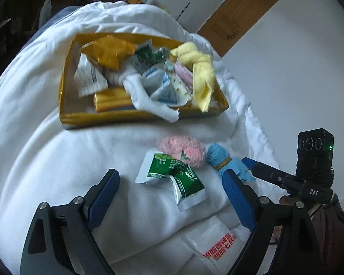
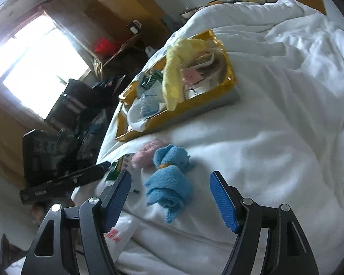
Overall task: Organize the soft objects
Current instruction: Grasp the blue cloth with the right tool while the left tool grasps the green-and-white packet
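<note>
My left gripper (image 1: pixel 169 175) hangs open over the white bedding, with a crumpled green-and-white packet (image 1: pixel 172 176) lying between its fingers and no pad touching it. Just beyond lie a pink fluffy ball (image 1: pixel 183 151) and a rolled blue towel (image 1: pixel 220 158). My right gripper (image 2: pixel 169 175) is open too. The blue towel (image 2: pixel 169 183) lies between its pads, untouched, with the pink ball (image 2: pixel 144 153) behind. A yellow box (image 1: pixel 144 115) farther back holds a yellow towel (image 1: pixel 199 68), a white sock (image 1: pixel 149 100) and several packets.
A white packet with red print (image 1: pixel 215 245) lies near my left gripper. The bed's left edge drops to dark bags (image 2: pixel 84 126) and furniture under a bright window (image 2: pixel 34 61). The white duvet (image 2: pixel 286 91) is bunched up to the right.
</note>
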The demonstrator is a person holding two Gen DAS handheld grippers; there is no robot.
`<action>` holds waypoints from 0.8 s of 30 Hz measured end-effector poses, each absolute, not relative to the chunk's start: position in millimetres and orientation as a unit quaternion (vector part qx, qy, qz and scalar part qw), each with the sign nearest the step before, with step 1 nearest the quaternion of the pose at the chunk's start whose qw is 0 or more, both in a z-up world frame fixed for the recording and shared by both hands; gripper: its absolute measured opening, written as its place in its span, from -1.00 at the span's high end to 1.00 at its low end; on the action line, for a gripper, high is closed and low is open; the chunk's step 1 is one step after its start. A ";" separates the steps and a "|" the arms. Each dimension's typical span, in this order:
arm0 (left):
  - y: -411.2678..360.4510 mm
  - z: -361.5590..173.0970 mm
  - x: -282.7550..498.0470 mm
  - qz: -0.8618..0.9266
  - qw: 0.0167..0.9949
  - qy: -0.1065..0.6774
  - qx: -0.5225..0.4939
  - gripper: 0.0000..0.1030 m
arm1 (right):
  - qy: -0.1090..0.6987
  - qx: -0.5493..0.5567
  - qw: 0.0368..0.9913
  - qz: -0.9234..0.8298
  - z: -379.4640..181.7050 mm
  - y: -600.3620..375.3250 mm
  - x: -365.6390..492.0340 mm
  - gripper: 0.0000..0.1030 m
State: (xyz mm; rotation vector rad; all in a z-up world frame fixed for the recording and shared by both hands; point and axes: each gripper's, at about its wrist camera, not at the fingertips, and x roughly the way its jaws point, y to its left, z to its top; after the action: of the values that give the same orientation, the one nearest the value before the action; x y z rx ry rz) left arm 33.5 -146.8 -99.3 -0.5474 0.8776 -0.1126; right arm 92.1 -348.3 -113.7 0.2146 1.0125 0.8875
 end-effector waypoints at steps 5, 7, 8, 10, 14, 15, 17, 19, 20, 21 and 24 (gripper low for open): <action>-152.3 -107.3 39.8 -0.038 0.872 0.416 -0.254 -0.76 | 0.456 0.096 0.793 0.392 -122.1 -342.9 88.8 -0.45; -156.7 -111.7 42.1 -0.027 0.875 0.418 -0.244 -0.76 | 0.448 0.082 0.804 0.383 -127.1 -338.5 82.3 -0.29; -158.3 -113.1 43.0 -0.023 0.875 0.420 -0.238 -0.76 | 0.447 0.073 0.807 0.380 -130.1 -334.8 78.5 -0.16; -161.8 -112.6 42.2 -0.019 0.878 0.421 -0.226 -0.72 | 0.443 0.054 0.812 0.376 -133.4 -328.1 72.7 0.03; -162.6 -109.0 37.7 -0.015 0.883 0.419 -0.211 -0.27 | 0.425 0.043 0.824 0.373 -129.6 -325.7 66.5 0.38; -162.2 -109.6 37.5 -0.018 0.882 0.421 -0.211 -0.25 | 0.424 0.045 0.824 0.373 -129.3 -326.3 66.2 0.40; -162.3 -109.2 37.3 -0.019 0.882 0.423 -0.207 -0.18 | 0.424 0.055 0.822 0.376 -130.4 -328.8 67.3 0.46; -162.7 -107.6 35.9 -0.020 0.883 0.423 -0.200 -0.08 | 0.424 0.067 0.821 0.378 -131.9 -332.6 68.4 0.50; -163.1 -106.7 35.2 -0.020 0.884 0.423 -0.199 -0.03 | 0.422 0.070 0.821 0.378 -131.7 -333.8 68.5 0.52; -162.6 -105.9 34.9 -0.019 0.884 0.422 -0.199 -0.01 | 0.419 0.072 0.823 0.377 -131.1 -334.9 67.7 0.53; -161.5 -104.3 33.8 -0.021 0.886 0.418 -0.200 0.02 | 0.408 0.073 0.828 0.377 -127.8 -336.0 64.7 0.58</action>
State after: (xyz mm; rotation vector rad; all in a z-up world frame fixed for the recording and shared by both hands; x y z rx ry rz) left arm 33.8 -161.5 -104.3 -0.4162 0.8683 -0.0442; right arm 64.7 -336.0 -127.8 0.1549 0.8669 0.8010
